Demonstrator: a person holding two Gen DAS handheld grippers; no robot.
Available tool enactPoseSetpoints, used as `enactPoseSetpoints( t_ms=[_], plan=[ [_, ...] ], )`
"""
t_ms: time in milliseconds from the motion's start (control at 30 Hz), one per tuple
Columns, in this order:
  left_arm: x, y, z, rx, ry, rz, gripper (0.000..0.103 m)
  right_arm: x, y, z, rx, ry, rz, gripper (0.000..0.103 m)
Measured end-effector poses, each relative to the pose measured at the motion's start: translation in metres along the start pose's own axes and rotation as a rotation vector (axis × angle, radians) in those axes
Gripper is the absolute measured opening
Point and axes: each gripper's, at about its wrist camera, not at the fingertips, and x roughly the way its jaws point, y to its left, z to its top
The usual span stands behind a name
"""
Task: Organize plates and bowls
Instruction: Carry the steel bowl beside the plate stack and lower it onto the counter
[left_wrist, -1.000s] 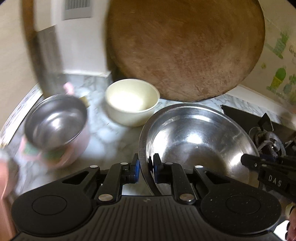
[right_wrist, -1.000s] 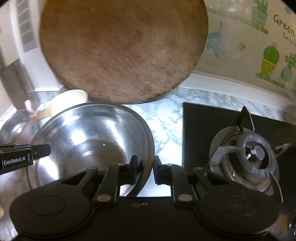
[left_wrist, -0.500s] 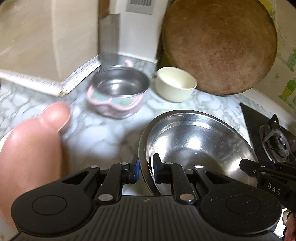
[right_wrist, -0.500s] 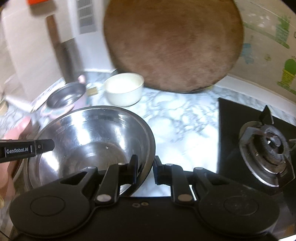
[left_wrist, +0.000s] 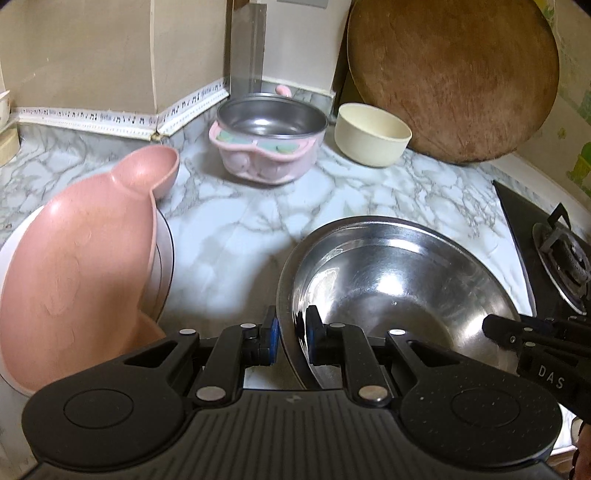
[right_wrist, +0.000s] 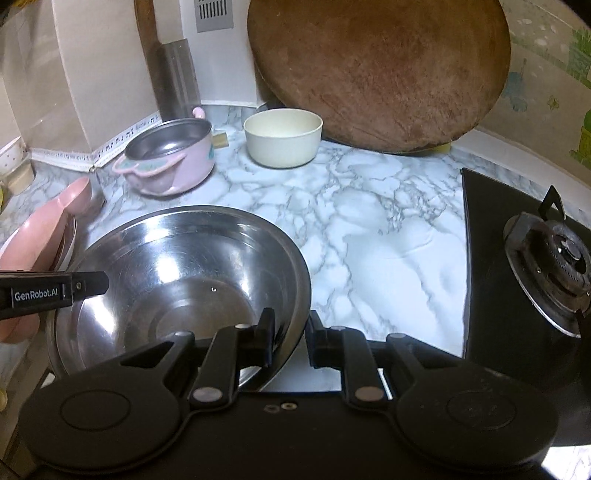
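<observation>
A large steel bowl (left_wrist: 399, 280) (right_wrist: 184, 266) is held by both grippers above the marble counter. My left gripper (left_wrist: 290, 338) is shut on its left rim. My right gripper (right_wrist: 290, 339) is shut on its right rim. A pink plate with a small round ear (left_wrist: 77, 258) (right_wrist: 40, 236) lies on a white plate (left_wrist: 7, 251) at the left. A pink-sided steel pot (left_wrist: 267, 138) (right_wrist: 170, 158) and a cream bowl (left_wrist: 371, 134) (right_wrist: 282, 136) stand at the back.
A big round wooden board (left_wrist: 452, 74) (right_wrist: 376, 70) leans on the back wall. A black gas hob with a burner (right_wrist: 550, 258) (left_wrist: 565, 254) is at the right. A cleaver blade (right_wrist: 177, 77) stands in the corner.
Both grippers have drawn the steel bowl back from the wall and to the left. The pink plate has come into view at the left. The pot and cream bowl stand farther off.
</observation>
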Motion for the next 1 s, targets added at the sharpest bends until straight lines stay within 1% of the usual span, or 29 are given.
enactPoseSetpoints(
  t_ms=[233,333,433,700,867,1000],
  plan=[
    [0.002,0.0,-0.01,0.004,0.011,-0.007,0.014,-0.002,-0.002,-0.009,0.002,0.006,0.002,0.018],
    [0.004,0.001,-0.012,0.004,0.025,-0.01,0.014,-0.001,-0.003,-0.012,0.012,0.023,0.013,0.018],
    [0.003,-0.001,-0.013,0.017,0.021,-0.008,0.014,0.0,-0.005,-0.014,0.022,0.037,0.019,0.018],
    [0.002,-0.001,-0.014,0.027,0.035,-0.021,0.014,-0.004,-0.003,-0.013,0.009,0.044,0.002,0.019],
    [-0.003,-0.002,-0.016,0.047,0.017,-0.02,0.014,-0.01,-0.003,-0.012,-0.002,0.041,-0.009,0.019],
    [-0.009,0.0,-0.016,0.06,0.011,-0.025,0.015,-0.016,-0.006,-0.011,-0.006,0.036,-0.015,0.022]
  ],
)
